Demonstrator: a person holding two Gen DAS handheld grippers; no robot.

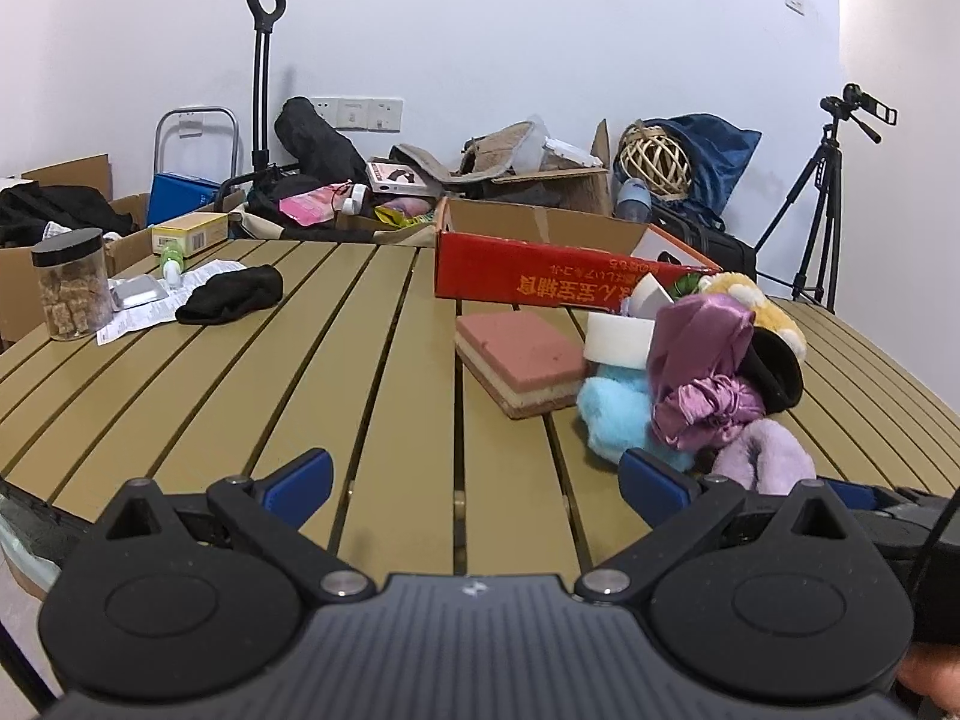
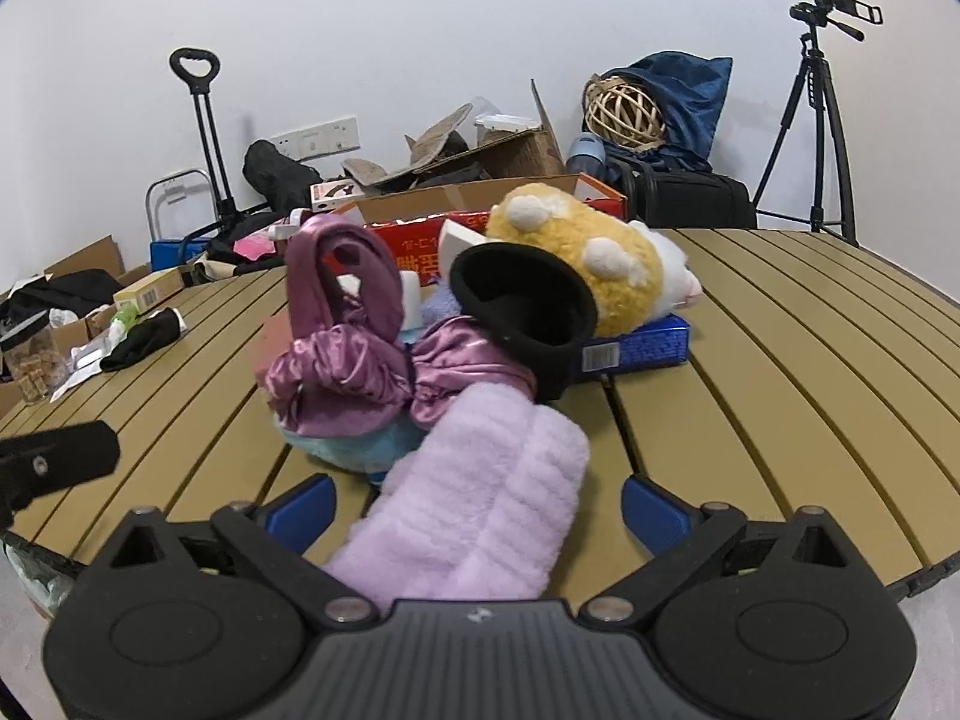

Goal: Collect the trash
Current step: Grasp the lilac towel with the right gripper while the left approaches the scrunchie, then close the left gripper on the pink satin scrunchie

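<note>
From the left wrist camera, the left hand-held gripper (image 1: 474, 474) hangs low over the near edge of the slatted tan tabletop (image 1: 240, 360), its blue-padded jaws spread wide with only bare slats between them. Ahead and to the right lies a heap of soft things: a shiny purple cloth (image 1: 702, 360), a light blue plush (image 1: 612, 414) under it, a pale lilac fluffy cloth (image 1: 762, 456) nearest the right jaw, a black cap-like piece (image 1: 777, 369) and a yellow plush toy (image 1: 762, 306) behind. A pink layered sponge block (image 1: 519, 363) sits just left of the heap, with a white tape roll (image 1: 618, 339) touching its far corner. A red cardboard box (image 1: 540, 270) stands open behind them. Far left are a jar (image 1: 72, 282) with a black lid, some papers and a black cloth (image 1: 231, 294).

From the right wrist camera, the right hand-held gripper (image 2: 477, 507) is also released, jaws wide. The lilac fluffy cloth (image 2: 480, 510) lies between them, reaching back toward the camera; the left pad is close against it, the right pad stands clear. Beyond it the purple cloth (image 2: 348, 354) is piled on the blue plush (image 2: 360, 444), the black piece (image 2: 528, 312) leans on the yellow plush toy (image 2: 594, 264), and a blue flat box (image 2: 642, 348) lies under that toy.
</note>
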